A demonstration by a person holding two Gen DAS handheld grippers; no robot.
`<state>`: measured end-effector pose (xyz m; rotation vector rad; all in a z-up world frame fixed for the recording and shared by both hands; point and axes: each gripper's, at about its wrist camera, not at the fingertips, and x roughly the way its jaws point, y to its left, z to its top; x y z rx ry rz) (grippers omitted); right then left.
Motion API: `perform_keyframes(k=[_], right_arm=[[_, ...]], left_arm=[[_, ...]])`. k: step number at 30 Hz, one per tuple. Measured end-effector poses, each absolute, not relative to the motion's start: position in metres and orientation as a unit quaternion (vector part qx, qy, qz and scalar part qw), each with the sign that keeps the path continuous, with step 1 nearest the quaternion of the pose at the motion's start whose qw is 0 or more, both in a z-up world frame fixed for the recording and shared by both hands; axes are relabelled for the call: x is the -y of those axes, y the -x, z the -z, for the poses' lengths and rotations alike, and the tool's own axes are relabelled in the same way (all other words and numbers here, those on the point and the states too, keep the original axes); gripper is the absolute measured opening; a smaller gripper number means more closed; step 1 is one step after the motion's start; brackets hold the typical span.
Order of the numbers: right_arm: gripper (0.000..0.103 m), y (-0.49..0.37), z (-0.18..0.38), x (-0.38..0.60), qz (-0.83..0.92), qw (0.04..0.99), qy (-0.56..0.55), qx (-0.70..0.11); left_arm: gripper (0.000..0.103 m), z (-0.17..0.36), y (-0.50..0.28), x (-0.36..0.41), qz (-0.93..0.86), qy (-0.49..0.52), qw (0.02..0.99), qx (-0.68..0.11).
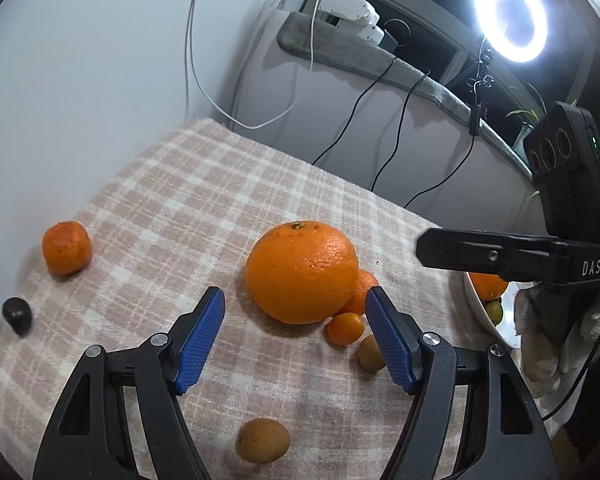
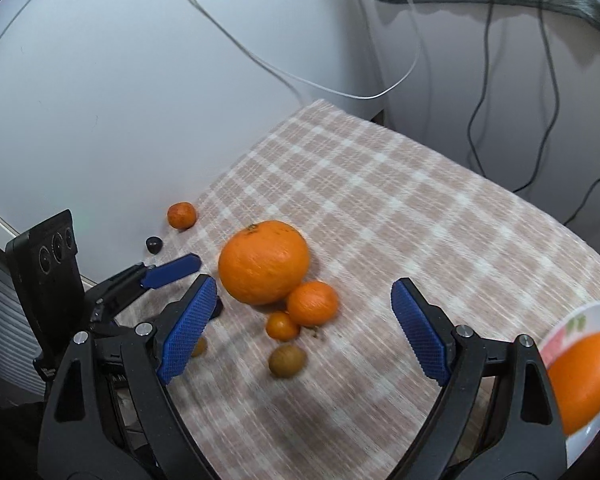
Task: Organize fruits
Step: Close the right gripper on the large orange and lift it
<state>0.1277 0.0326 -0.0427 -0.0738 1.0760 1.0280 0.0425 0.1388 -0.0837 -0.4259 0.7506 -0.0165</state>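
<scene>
Sitting beyond left claw (image 1: 296, 340) (unheld): orange (image 1: 302, 272)

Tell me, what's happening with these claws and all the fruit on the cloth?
A person is sorting fruit with a hand-held claw in each hand. Both the left claw and the right claw are open and empty, hovering over the checked cloth. Ahead of them sits a big orange with a smaller orange, a tiny orange fruit and a brownish fruit beside it. Another orange already lies in the white bowl on the right. Nothing is being gripped.
</scene>
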Motion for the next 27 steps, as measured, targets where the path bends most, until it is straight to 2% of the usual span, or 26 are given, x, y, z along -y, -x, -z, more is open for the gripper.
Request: perform_keyframes(k=[12, 16, 27], right_arm=[[0.091, -0.131, 0.062, -0.072, -0.493, 0.695, 0.037, -0.521], [0.085, -0.129, 0.065, -0.079, -0.501, 0.686, 0.041, -0.526], [0.078, -0.128, 0.075, -0.087, -0.505, 0.678, 0.051, -0.531]], left_arm=[[0.073, 0.091, -0.054, -0.141, 0.020, 0.222, 0.901, -0.372], [0.073, 0.092, -0.057, -0.140, 0.023, 0.222, 0.900, -0.374], [0.073, 0.098, -0.062, -0.144, 0.025, 0.232, 0.895, -0.380]])
